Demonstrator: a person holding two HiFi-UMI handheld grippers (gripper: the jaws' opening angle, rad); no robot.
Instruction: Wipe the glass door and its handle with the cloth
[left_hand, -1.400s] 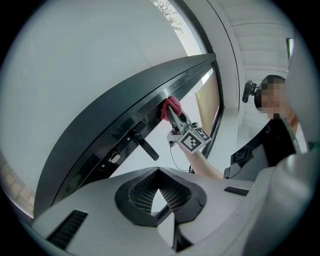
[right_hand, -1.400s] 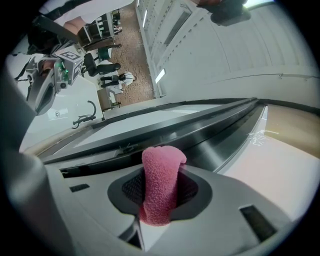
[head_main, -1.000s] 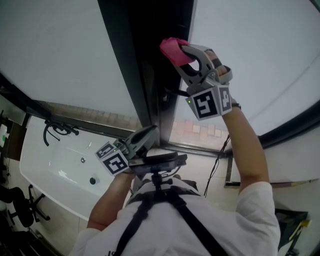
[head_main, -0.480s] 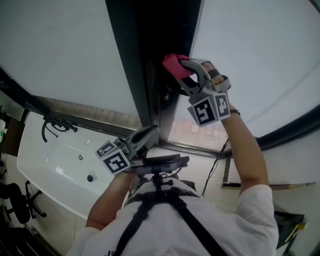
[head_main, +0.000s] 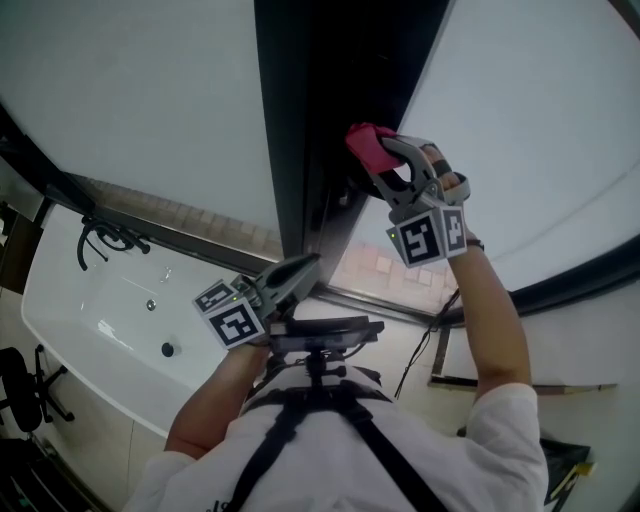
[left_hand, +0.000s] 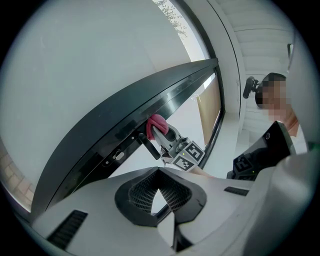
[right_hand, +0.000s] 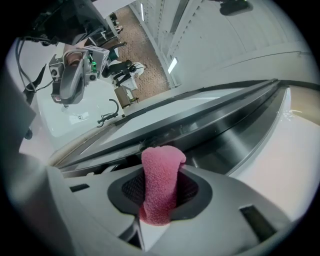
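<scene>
A white tub-like fixture (head_main: 90, 350) lay lower left, with a black curved fitting (head_main: 105, 240) at its far edge. A black chair (head_main: 25, 395) stood by its left end.

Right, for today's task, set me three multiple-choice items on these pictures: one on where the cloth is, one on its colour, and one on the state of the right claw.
1. Where is the cloth?
A. lying in the white tub
B. up at the dark door frame
C. on the floor

2. What colour is the cloth?
A. pink
B. blue
C. white

3. What state is the right claw in?
A. open and empty
B. shut with nothing in it
C. shut on the cloth

Answers:
1. B, as the head view shows the cloth raised against the dark frame between the pale glass panes.
2. A, as it shows pink in all three views.
3. C, as the right gripper view shows the cloth pinched between the jaws with its end sticking out past them.
</scene>
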